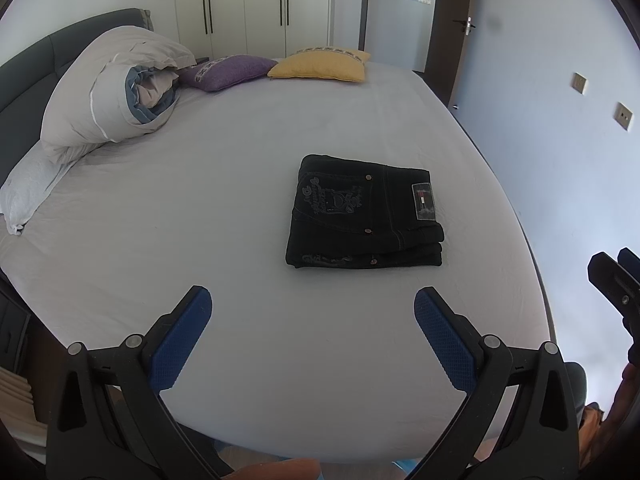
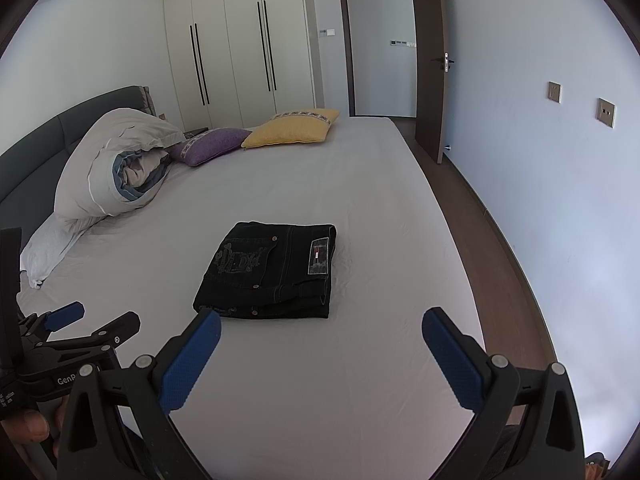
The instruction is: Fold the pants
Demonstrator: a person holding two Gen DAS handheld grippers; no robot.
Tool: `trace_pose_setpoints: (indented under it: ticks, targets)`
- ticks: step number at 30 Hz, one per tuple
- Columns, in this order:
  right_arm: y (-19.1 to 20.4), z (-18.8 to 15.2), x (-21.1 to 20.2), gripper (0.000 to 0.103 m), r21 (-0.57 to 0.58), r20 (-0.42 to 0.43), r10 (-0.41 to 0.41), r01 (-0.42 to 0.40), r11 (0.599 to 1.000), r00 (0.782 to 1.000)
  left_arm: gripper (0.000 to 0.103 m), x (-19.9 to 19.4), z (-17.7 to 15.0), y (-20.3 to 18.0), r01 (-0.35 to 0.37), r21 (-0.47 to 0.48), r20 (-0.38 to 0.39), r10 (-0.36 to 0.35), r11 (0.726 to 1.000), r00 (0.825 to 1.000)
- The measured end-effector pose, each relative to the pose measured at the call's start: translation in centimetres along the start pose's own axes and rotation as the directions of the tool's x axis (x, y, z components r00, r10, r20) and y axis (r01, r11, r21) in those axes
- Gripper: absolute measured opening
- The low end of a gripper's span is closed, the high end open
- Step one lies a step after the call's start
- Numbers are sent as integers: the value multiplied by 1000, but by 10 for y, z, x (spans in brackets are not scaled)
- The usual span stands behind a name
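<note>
Both grippers, the left gripper (image 1: 312, 300) and right gripper (image 2: 320, 322), hover spread wide, holding nothing, above the bed (image 1: 200, 200). One folded pair of black pants (image 2: 272, 272) lies just ahead; two cushions, purple (image 2: 208, 142) and yellow (image 2: 292, 130), sit far back.

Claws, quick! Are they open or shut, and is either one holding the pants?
Left claw: open, holding nothing.
Right claw: open, holding nothing.
The folded pants lie on the bed, apart from both.
</note>
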State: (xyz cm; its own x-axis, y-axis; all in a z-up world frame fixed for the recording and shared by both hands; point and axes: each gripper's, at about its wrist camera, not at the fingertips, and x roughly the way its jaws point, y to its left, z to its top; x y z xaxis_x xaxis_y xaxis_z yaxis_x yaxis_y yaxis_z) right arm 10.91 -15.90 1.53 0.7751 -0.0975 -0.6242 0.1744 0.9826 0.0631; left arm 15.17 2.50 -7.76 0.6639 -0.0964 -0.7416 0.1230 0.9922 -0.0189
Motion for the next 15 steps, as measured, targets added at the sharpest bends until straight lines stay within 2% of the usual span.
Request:
trace_pose_setpoints:
  ticks: [15]
  targets:
    - [0,-2,0,103,-1,-2,2,-2,1000,1000,103,0,-1,0,0,2,-1,0,1000,1000]
